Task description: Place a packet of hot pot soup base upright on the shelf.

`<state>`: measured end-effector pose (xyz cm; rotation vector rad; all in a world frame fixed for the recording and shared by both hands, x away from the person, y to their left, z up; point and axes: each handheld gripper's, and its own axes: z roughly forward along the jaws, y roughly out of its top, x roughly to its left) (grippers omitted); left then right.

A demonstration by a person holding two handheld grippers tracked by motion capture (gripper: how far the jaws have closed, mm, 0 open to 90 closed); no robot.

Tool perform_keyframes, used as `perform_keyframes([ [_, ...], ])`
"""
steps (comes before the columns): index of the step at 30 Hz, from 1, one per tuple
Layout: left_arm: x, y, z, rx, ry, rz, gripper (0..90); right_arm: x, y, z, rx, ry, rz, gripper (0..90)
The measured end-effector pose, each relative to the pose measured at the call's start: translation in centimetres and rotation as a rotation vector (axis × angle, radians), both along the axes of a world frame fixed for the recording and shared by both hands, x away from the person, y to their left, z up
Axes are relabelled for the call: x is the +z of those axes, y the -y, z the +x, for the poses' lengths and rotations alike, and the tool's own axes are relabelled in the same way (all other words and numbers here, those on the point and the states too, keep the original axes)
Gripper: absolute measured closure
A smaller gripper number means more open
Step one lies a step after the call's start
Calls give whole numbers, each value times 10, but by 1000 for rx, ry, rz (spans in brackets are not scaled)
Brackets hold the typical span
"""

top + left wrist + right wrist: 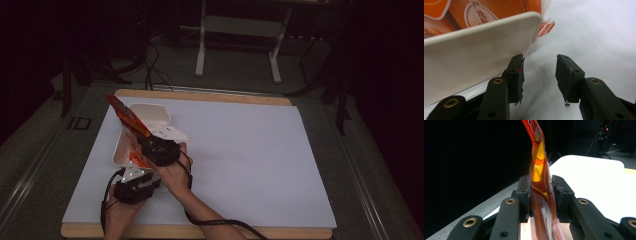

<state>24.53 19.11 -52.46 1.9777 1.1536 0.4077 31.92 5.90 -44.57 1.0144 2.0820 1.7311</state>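
one white tray (145, 117) crowds the orange packet (127, 116) on the white mat (250, 150).

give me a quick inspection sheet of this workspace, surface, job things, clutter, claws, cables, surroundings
surface: white sheet on a wooden-edged table, bare apart from the work at its left.
job's things: cream plastic rectangular tray near the left edge; orange-red glossy snack packet standing up out of it, its top leaning away to the left.
clutter: nothing seen.
grippers: right claw shut on the snack packet, pads on both faces; left claw open, nothing between the jaws, one jaw beside the tray's outer wall; touching or not, cannot tell.
cables: black cable trails from the hands over the table's near edge; more cables on the floor behind.
surroundings: dark room, grey floor, white frame legs beyond the table.
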Motion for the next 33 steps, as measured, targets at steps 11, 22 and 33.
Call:
perform_keyframes([
  [11,0,1,0,0,1,0,579,-9,1,-1,20,40,14,705],
  [22,-1,-1,2,21,9,-12,571,-17,11,14,11,-5,76,708],
  [33,-1,0,2,28,9,-8,571,-26,10,5,-6,60,82,710],
])
